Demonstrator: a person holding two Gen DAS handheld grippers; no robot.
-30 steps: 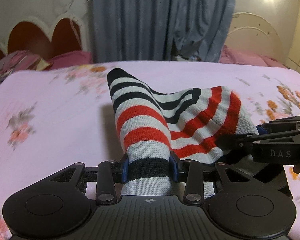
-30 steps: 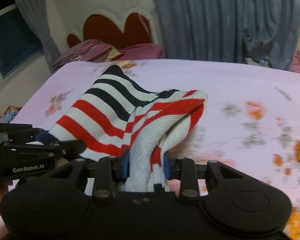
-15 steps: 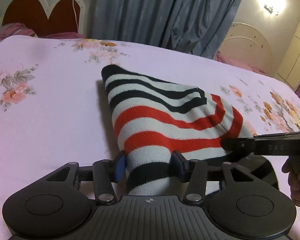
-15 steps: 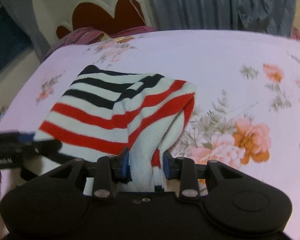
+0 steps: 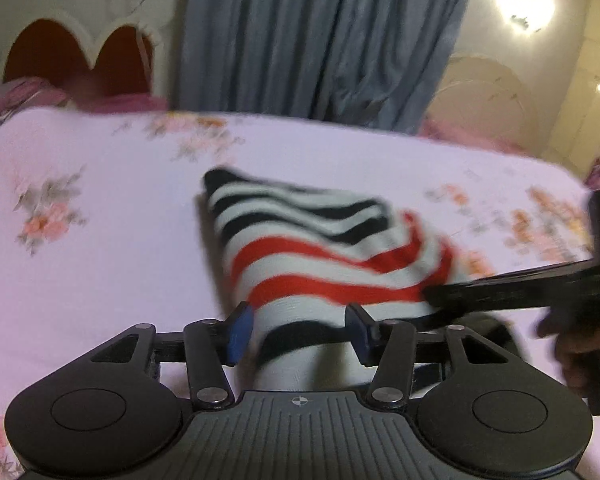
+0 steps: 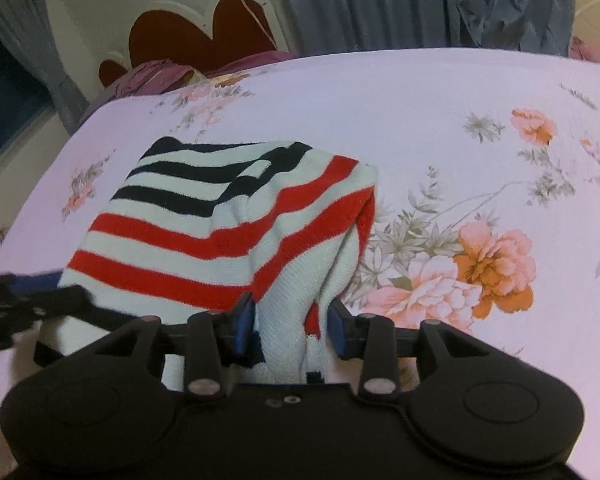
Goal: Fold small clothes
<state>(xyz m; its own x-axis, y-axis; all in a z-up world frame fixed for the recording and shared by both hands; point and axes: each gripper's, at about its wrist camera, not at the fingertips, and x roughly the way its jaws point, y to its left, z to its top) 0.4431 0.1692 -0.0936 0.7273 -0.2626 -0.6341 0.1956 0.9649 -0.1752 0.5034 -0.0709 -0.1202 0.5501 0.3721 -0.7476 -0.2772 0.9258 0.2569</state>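
Striped knit garment (image 6: 220, 224), red, black and white bands, lies folded on the bed (image 6: 440, 92) with pink floral sheet, toward its near edge. Left tongs (image 5: 300, 330) released: pads stand apart from the cloth's near corner lying between them. Right tongs (image 6: 294, 326) opening, bunched white fabric between the blue pads, which barely touch it. Grey curtain (image 5: 320, 32) behind.

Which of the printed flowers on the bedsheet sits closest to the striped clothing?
The big pink-and-orange bloom printed on the bedsheet, just right of the striped garment in the right wrist view. It is largest and nearly touches the fabric's edge; the other flowers lie farther off.
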